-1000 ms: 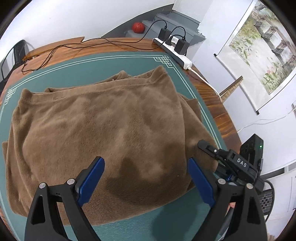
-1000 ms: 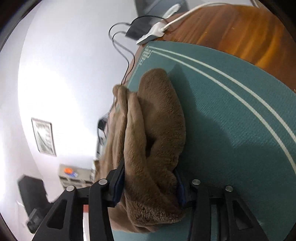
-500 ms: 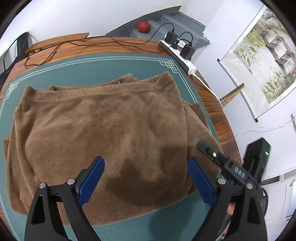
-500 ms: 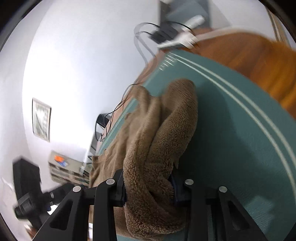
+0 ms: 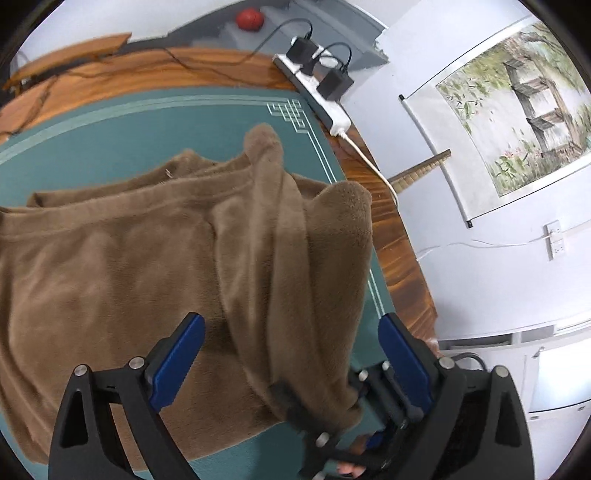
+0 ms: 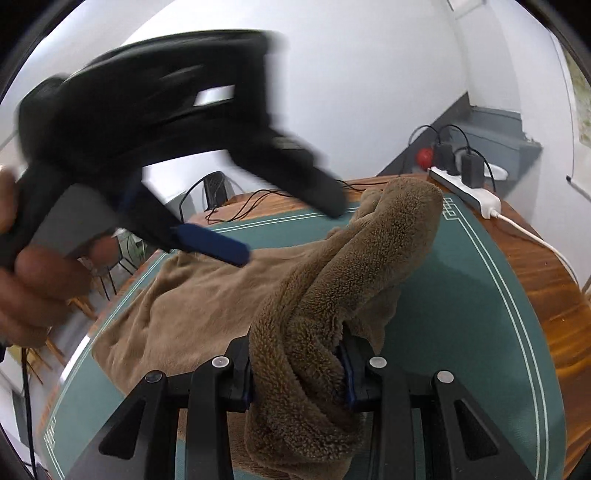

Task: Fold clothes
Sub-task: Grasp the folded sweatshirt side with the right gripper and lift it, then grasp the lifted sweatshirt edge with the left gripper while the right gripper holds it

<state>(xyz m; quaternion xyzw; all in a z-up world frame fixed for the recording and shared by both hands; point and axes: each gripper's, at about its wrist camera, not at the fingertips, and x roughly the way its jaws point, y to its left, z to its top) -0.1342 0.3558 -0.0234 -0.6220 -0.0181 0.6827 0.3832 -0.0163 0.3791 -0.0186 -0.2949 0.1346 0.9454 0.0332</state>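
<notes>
A brown fleece garment [image 5: 110, 266] lies spread on the green mat [image 5: 110, 125]. My right gripper [image 6: 299, 373] is shut on the garment's right edge [image 6: 332, 295] and holds it lifted above the mat. In the left wrist view that lifted fold [image 5: 314, 277] hangs between my open left gripper's fingers [image 5: 291, 354], and the right gripper [image 5: 351, 435] shows below it. In the right wrist view the left gripper [image 6: 210, 240] hovers blurred over the garment, empty.
A white power strip [image 5: 317, 92] with black chargers lies on the wooden table [image 5: 399, 251] at the far right corner, its white cable along the right edge. A red ball [image 5: 249, 17] sits behind. Black cables [image 5: 55, 74] trail at the far left.
The right gripper has lifted the garment's right edge and carried it leftward over the garment, into the left gripper's view. The left gripper stays open.
</notes>
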